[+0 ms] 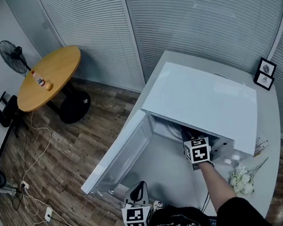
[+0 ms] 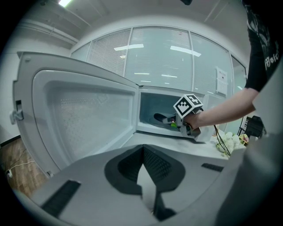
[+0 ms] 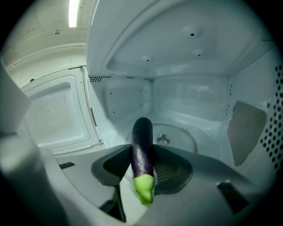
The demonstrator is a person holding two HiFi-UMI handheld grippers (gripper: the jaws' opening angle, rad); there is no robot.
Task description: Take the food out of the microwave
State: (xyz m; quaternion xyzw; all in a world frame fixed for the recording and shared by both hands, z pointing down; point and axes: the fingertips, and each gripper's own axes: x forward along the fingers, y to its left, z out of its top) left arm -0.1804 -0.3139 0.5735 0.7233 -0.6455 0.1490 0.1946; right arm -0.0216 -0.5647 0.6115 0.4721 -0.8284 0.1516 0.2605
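One eggplant (image 3: 143, 137), its green stem end at six o'clock, is clamped between the pads of my right claw (image 3: 142, 155). It is inside the microwave (image 3: 190, 106), with the turntable hub (image 3: 162, 140) just beyond at one o'clock. The microwave door (image 3: 53, 110) stands open at nine o'clock. My left claw (image 2: 142, 152), pinched together on nothing, hangs outside facing the opening.

round table (image 1: 49, 78), bottle (image 1: 37, 78) on it | fan (image 1: 14, 55) near | white flowers (image 1: 241, 178) | picture frames (image 1: 266, 68)
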